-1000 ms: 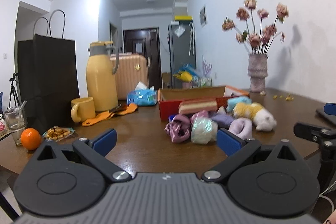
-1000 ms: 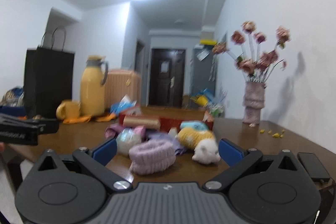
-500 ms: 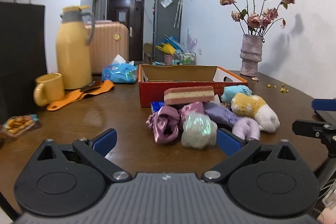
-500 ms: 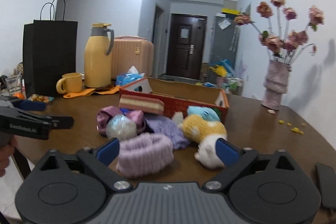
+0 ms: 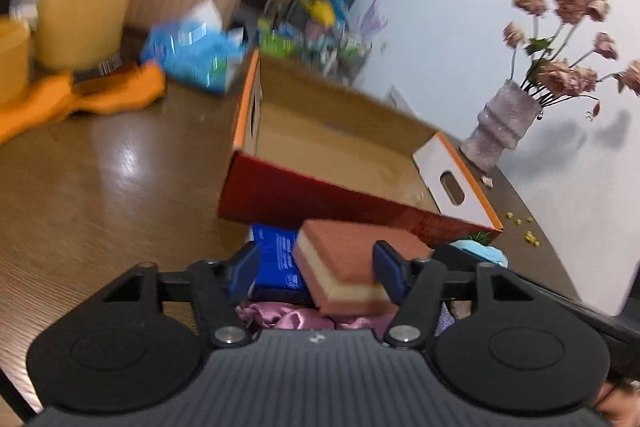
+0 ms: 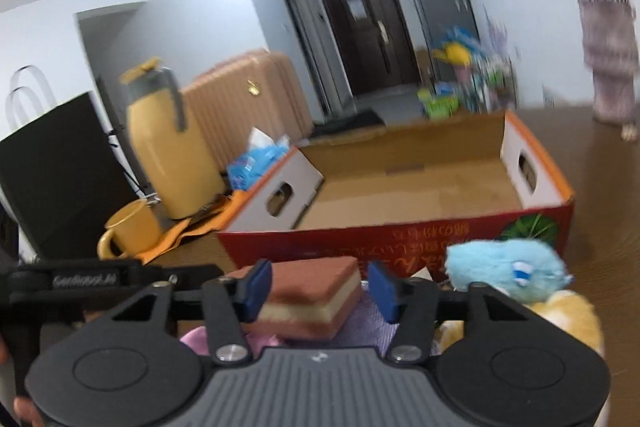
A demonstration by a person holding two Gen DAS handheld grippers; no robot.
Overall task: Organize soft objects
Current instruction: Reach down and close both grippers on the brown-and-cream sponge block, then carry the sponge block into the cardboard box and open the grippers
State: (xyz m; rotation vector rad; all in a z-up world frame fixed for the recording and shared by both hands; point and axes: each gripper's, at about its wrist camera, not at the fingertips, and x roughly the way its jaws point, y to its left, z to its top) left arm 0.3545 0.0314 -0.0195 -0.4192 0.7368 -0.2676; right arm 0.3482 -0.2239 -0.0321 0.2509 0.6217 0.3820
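A brown and cream sponge cake toy (image 5: 348, 263) lies on top of the pile of soft things in front of the open red cardboard box (image 5: 332, 195). My left gripper (image 5: 316, 269) is open, its fingers on either side of the sponge and a blue packet (image 5: 278, 259). My right gripper (image 6: 320, 287) is open too, straddling the same sponge (image 6: 312, 297). Below lie pink satin cloth (image 5: 292, 319), lilac cloth (image 6: 364, 323), a light blue plush (image 6: 508, 267) and a yellow plush (image 6: 572, 319). The box (image 6: 400, 235) is empty inside.
On the brown table stand a yellow thermos (image 6: 168, 147), a yellow mug (image 6: 128, 231), an orange cloth (image 5: 88, 99), a blue tissue pack (image 5: 192, 55) and a vase of dried flowers (image 5: 500, 123). A black paper bag (image 6: 60, 171) stands at the left, a suitcase (image 6: 244, 107) behind.
Both grippers have moved forward and down over the pile, right up to the sponge cake toy. Their jaws are narrower than before but still open.
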